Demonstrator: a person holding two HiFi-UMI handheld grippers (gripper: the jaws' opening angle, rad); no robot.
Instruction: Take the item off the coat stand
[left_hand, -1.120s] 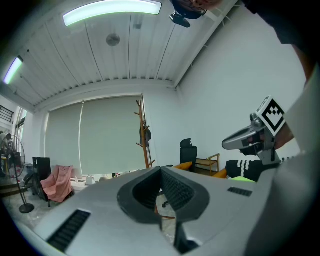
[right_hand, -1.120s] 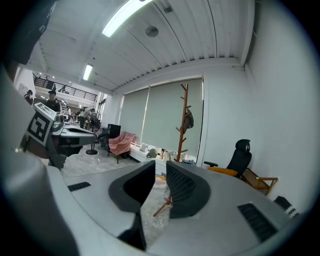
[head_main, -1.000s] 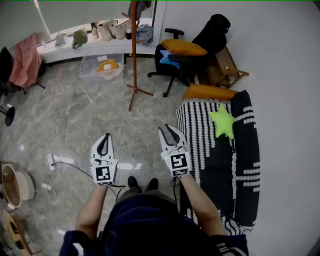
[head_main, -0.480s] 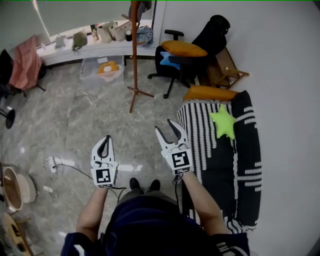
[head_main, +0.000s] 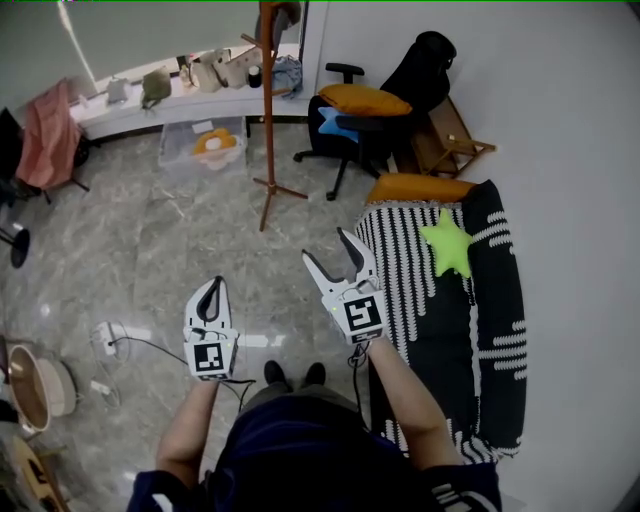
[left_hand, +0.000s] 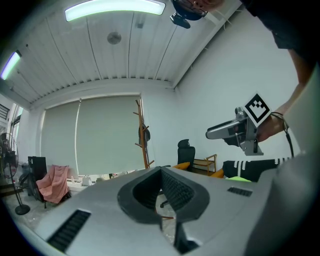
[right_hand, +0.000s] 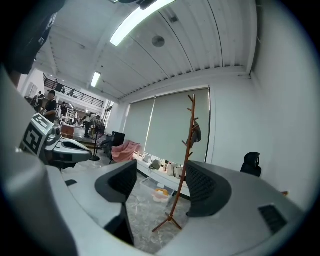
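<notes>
Facing the slim wooden coat stand (head_main: 268, 110) and its dark item (right_hand: 196, 132), our right gripper (head_main: 328, 247) is opening, empty-jawed; our left gripper's (head_main: 211, 286) ribbed jaws meet.

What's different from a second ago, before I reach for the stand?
The right gripper has eased slightly forward toward the brown wooden coat stand, and its jaws are opening wide, with nothing between them. Nothing was taken or let go. The left gripper stays shut and low; the dark item still hangs near the stand's top.
</notes>
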